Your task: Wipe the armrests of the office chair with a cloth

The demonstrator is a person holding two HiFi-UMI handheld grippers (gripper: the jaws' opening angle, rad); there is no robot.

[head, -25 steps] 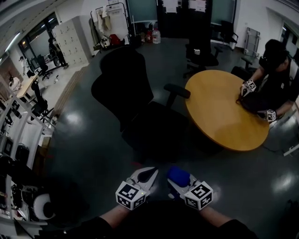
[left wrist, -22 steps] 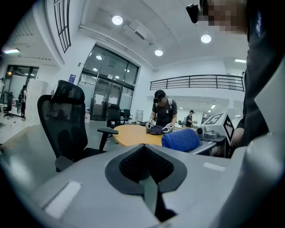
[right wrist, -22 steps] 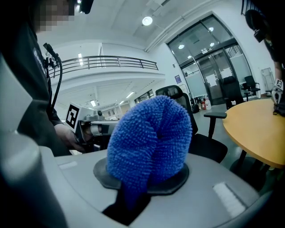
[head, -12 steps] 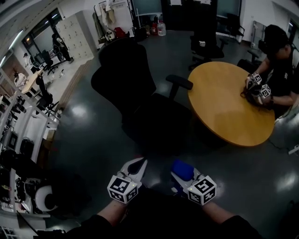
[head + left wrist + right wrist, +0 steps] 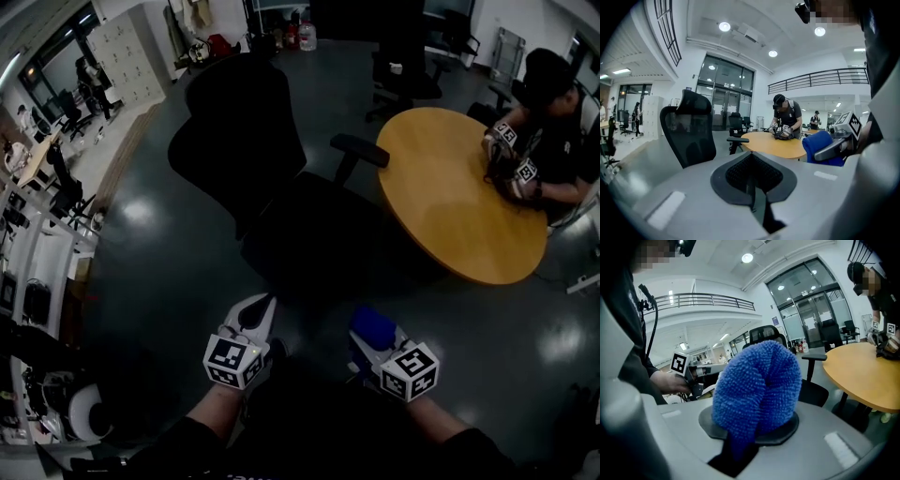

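A black office chair (image 5: 253,178) stands on the grey floor ahead of me, its back to the left and one armrest (image 5: 359,150) reaching toward the round table. The same chair (image 5: 691,131) shows in the left gripper view and, behind the cloth, in the right gripper view. My right gripper (image 5: 366,339) is shut on a folded blue microfibre cloth (image 5: 757,387), whose blue top also shows in the head view as the cloth (image 5: 372,324). My left gripper (image 5: 255,312) is shut with nothing in it (image 5: 752,180). Both grippers hang close to my body, well short of the chair.
A round wooden table (image 5: 455,187) stands right of the chair. A seated person (image 5: 553,122) at its far side holds two grippers over a dark object. More black chairs (image 5: 403,75) stand at the back, lockers and desks along the left wall.
The view has drawn closer to the chair. Both grippers have shifted slightly up in the head view and spread a little apart; the right still holds the blue cloth.
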